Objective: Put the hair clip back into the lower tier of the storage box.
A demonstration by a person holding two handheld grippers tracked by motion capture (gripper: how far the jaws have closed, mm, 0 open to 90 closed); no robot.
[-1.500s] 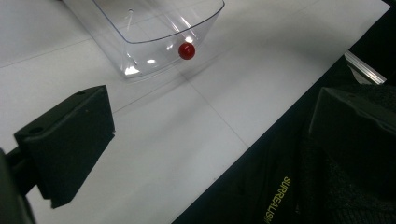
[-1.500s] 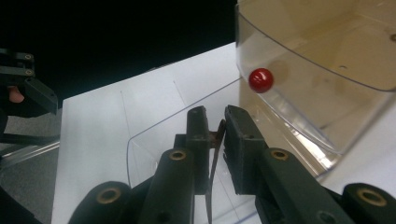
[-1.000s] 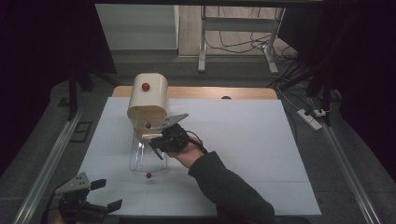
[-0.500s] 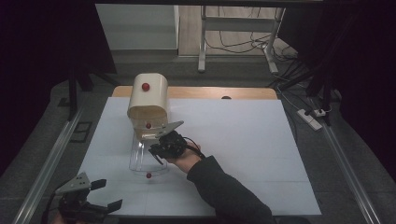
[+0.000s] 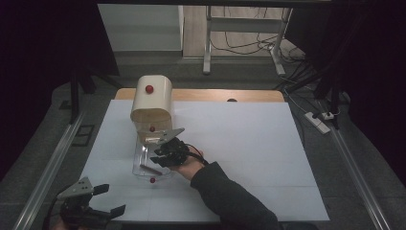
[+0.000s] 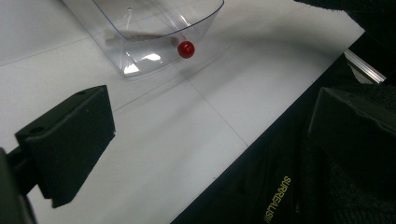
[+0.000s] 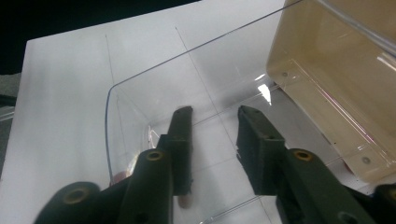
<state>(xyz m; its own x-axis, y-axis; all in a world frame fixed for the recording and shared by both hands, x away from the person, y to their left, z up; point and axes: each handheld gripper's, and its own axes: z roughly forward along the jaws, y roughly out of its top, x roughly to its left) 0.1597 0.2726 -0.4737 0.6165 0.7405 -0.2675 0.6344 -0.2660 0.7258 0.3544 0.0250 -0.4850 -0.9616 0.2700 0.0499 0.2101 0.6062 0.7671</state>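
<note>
A clear plastic tray [image 5: 141,149] with a red knob [image 5: 152,180] lies on the white table, in front of a cream rounded box [image 5: 151,101]. A thin brownish stick [image 5: 151,169] lies on the tray's floor. My right gripper [image 5: 162,154] reaches into the tray; its jaws have just been opening and now stand apart with nothing between them. In the right gripper view the gripper [image 7: 215,114] hovers over the tray floor, and the stick's end [image 7: 185,201] shows under the left jaw. My left gripper [image 5: 104,200] rests open at the table's near left corner, facing the tray [image 6: 154,32].
The cream box [image 7: 336,70] has a red knob [image 5: 149,88] on top and stands at the tray's far end. A white sheet [image 5: 249,143] covers the table, with wide free room on the right. Metal rails run along both table sides.
My right gripper has sunk lower into the tray and shifted toward its near end. The left gripper has stayed where it was.
</note>
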